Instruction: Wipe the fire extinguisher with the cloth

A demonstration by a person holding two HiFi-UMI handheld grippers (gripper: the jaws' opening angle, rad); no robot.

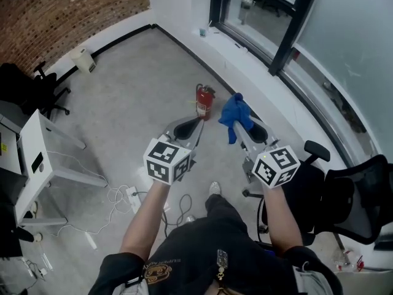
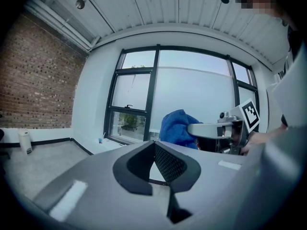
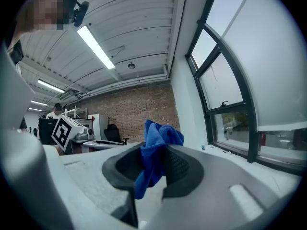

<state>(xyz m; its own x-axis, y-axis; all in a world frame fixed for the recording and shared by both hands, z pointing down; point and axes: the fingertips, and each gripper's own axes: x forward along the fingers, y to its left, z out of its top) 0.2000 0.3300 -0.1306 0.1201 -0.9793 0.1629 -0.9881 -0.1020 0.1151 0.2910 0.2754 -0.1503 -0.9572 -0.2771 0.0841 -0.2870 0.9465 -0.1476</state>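
Note:
A red fire extinguisher [image 1: 204, 101] stands upright on the grey floor near the window wall. My left gripper [image 1: 195, 123] is shut with nothing in it, its tips just this side of the extinguisher in the head view. The right gripper [image 1: 241, 117] is shut on a blue cloth [image 1: 235, 114], which bunches above the jaws and hangs below them, to the right of the extinguisher. In the right gripper view the blue cloth [image 3: 156, 152] sits pinched between the dark pads. The left gripper view shows the blue cloth [image 2: 175, 127] held level by the right gripper, and no extinguisher.
A black office chair [image 1: 344, 195] stands at the right. A white cabinet [image 1: 46, 158] and loose white cables [image 1: 126, 196] lie at the left. A dark window frame [image 1: 270, 35] runs along the far wall, with a brick wall [image 1: 55, 11] at the upper left.

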